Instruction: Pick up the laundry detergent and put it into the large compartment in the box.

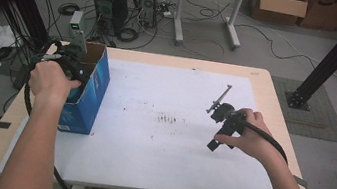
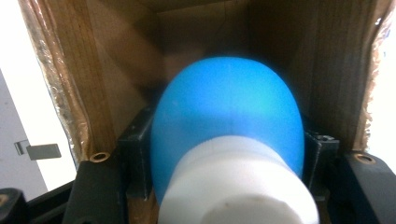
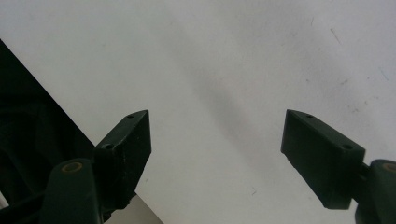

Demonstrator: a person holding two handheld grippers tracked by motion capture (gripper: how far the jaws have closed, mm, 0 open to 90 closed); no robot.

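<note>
Blue bulb (image 2: 226, 119), likely light and fragile, is sitting clamped in the left gripper (image 2: 226, 154) inside the cardboard box (image 2: 322, 70); right gripper (image 3: 217, 154) is idling open.

Both forearms, entering from the bottom of the high view, are bare, with no sleeves. The left gripper (image 1: 67, 62), at the left of the frame, is black and bulky, with a black cable looping below it. The right gripper (image 1: 224, 123), right of centre, is also black, with a slim grey bar jutting toward the upper left and a thick black cable trailing to the lower right. In the right gripper view its jaws are dark, blocky wedges with small screw holes and brass-coloured rivets.
</note>
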